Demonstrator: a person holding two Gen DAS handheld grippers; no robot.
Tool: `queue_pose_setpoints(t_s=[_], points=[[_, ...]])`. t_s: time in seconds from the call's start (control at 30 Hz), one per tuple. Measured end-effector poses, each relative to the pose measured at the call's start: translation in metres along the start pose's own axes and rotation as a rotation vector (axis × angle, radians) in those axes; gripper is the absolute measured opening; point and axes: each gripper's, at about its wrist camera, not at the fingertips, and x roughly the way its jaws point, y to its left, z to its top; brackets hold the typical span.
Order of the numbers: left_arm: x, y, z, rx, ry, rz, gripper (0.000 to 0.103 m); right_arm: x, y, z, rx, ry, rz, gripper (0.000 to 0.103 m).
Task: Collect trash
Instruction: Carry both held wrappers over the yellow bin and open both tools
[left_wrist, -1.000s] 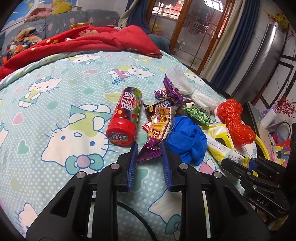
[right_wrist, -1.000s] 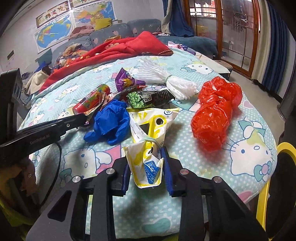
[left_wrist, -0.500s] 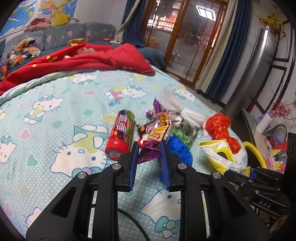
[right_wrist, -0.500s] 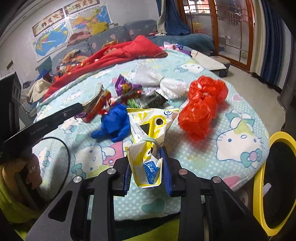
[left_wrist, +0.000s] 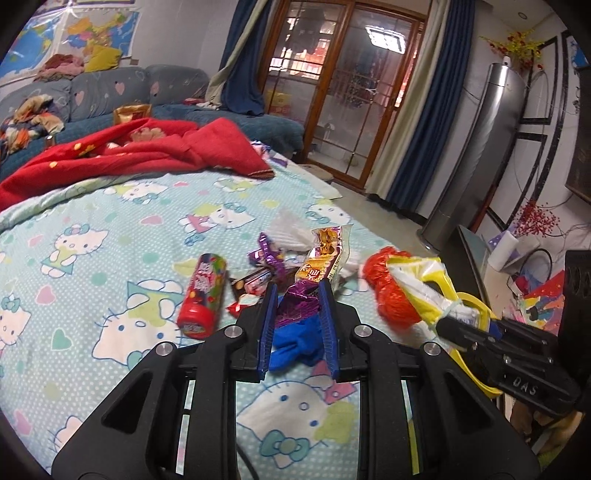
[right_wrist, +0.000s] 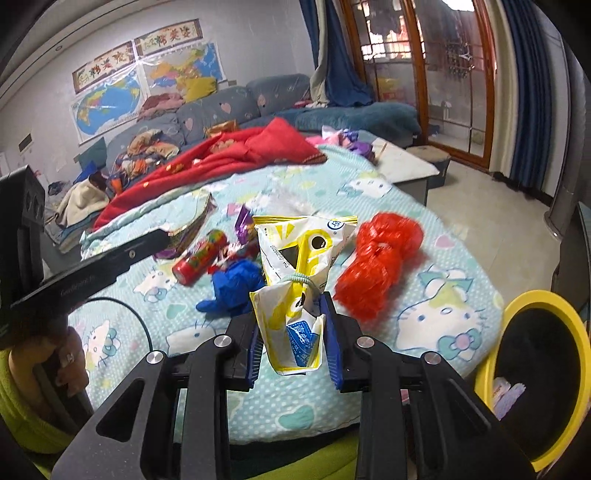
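Note:
My left gripper (left_wrist: 297, 295) is shut on a purple and gold snack wrapper (left_wrist: 319, 266), held up off the bed. My right gripper (right_wrist: 291, 321) is shut on a yellow and white bag (right_wrist: 301, 251) tied with a band, also lifted clear. The left wrist view shows the right gripper (left_wrist: 448, 325) low at the right with its bag (left_wrist: 421, 280). On the sheet below lie a red candy tube (left_wrist: 203, 295), a blue glove (left_wrist: 295, 343), a red plastic bag (right_wrist: 376, 266), a white plastic bag (left_wrist: 291, 232) and small wrappers (left_wrist: 266, 254).
The bed carries a light blue cartoon-cat sheet (left_wrist: 110, 221) and a red blanket (left_wrist: 129, 155) at its far side. A yellow-rimmed bin (right_wrist: 576, 369) stands on the floor by the bed's right edge. A person's hand (right_wrist: 62, 362) holds the left gripper's handle.
Both grippers have risen from the bed with their loads: the snack wrapper and the yellow bag now hang clear of the pile, which looks farther below.

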Motion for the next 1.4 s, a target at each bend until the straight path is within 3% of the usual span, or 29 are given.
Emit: queue_pose_setpoints(t_s=[0.87,1.4], points=[[-0.01,-0.069,0.001,0.125,-0.015,-0.104,0.016,-0.051,-0.052,0.002,0.109,-0.126,-0.122,0.027],[0.001,-0.117,0.002,0.216,0.003,-0.174,0.016,-0.081,-0.091,-0.011,0.193,-0.184,-0.248,0.027]])
